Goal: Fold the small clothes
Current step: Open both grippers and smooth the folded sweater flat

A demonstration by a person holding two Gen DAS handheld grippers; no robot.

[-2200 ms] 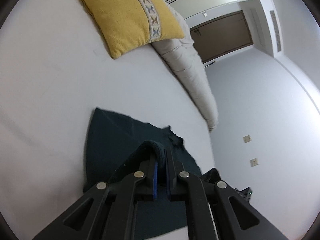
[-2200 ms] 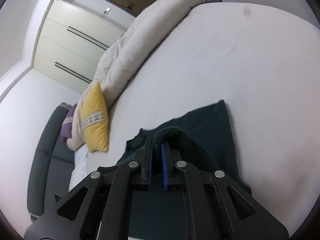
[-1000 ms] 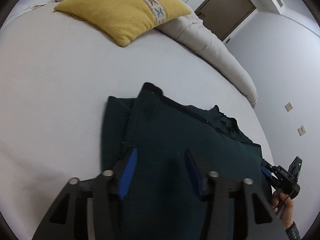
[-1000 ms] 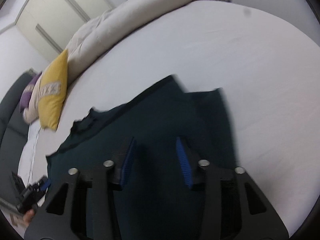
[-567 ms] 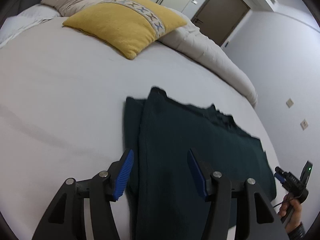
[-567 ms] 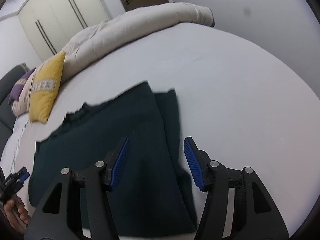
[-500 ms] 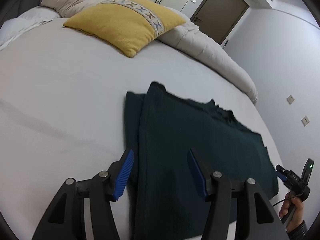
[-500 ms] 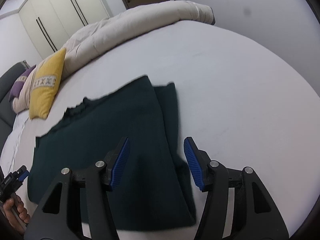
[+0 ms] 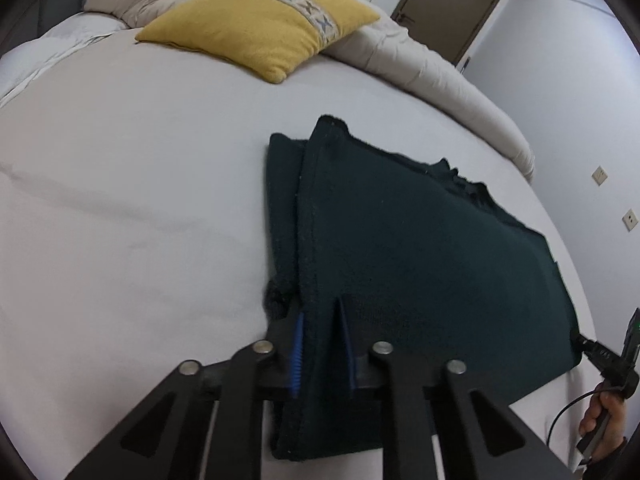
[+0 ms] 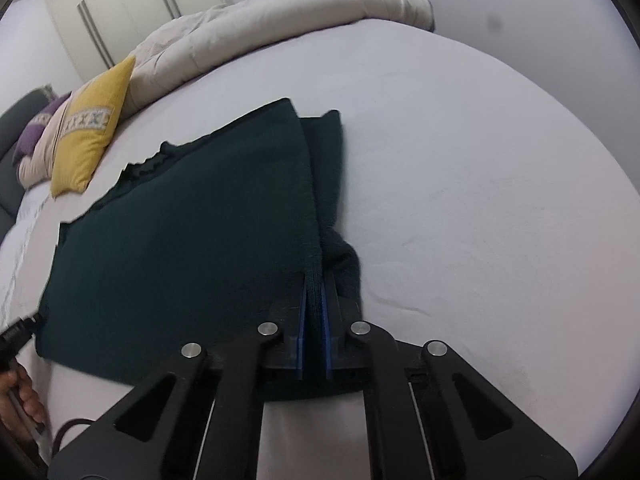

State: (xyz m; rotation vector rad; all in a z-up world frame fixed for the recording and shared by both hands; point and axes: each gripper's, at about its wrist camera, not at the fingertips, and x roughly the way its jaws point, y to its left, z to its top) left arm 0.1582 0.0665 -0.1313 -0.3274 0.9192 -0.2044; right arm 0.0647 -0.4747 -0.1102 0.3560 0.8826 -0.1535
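Both grippers, left gripper (image 9: 322,336) and right gripper (image 10: 314,308), have just closed, pinching the dark green garment (image 9: 420,248) (purple cushion (image 10: 28,136) clearer rightward).

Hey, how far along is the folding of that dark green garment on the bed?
One fold looks done: the dark green garment lies doubled on the white bed. In hand: the left gripper and right gripper have just closed their jaws on its near corners. Left: at least another fold, probably carrying that edge away from the camera.
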